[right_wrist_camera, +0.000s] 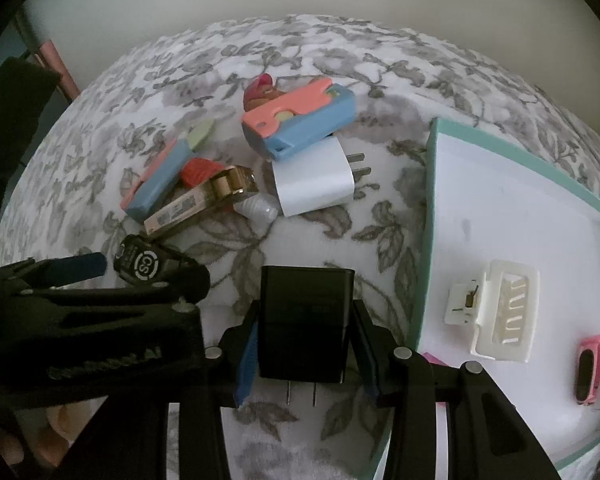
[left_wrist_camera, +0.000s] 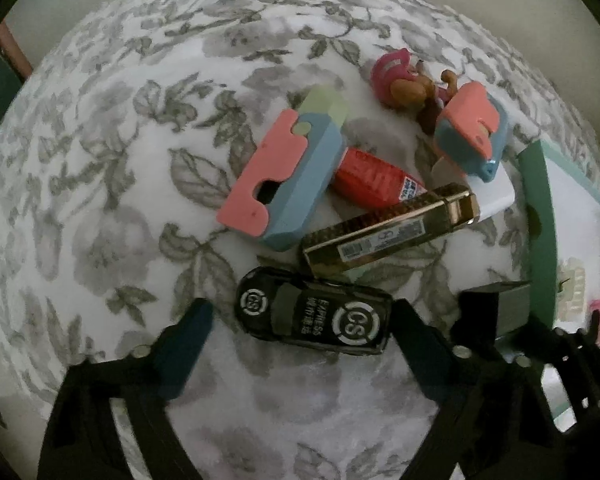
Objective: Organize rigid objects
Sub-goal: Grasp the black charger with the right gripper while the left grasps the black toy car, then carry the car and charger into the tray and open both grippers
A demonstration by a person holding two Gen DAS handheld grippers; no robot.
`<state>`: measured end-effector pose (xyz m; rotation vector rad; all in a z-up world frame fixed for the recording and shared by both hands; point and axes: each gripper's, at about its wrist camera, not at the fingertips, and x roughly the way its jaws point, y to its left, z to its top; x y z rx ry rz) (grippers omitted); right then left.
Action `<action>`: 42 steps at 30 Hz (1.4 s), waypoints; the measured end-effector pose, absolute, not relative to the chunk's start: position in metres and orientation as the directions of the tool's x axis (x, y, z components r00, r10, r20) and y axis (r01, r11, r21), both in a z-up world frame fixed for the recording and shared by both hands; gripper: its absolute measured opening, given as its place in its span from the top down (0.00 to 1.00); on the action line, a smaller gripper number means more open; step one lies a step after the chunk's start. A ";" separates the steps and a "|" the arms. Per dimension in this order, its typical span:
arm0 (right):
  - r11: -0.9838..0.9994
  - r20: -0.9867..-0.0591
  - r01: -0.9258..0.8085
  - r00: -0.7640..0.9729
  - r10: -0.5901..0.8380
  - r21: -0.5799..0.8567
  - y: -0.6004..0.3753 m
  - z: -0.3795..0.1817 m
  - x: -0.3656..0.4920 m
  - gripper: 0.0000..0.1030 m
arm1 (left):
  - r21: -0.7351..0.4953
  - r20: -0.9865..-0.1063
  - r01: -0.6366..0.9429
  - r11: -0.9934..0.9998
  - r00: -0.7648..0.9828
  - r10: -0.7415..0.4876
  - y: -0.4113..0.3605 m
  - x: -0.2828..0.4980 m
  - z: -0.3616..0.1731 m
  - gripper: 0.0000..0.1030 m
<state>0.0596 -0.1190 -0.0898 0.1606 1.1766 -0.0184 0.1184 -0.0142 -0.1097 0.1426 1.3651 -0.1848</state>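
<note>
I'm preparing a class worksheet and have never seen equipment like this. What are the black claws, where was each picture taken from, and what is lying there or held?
No machine: a person holds two hand-held grippers, each carrying a wide-angle camera. One picture looks along the left gripper, whose fingers straddle a black toy car without pressing it. The other looks along the right gripper, shut on a black plug adapter. Toys and a white charger lie on the flowered cloth; beside them is a green-rimmed tray.
</note>
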 end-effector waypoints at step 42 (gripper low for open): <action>0.948 -0.830 0.214 0.552 0.080 0.234 -0.174 -0.028 0.040 0.57 | -0.151 -0.881 0.237 0.960 0.408 -0.240 -0.016 0.099 0.008 0.25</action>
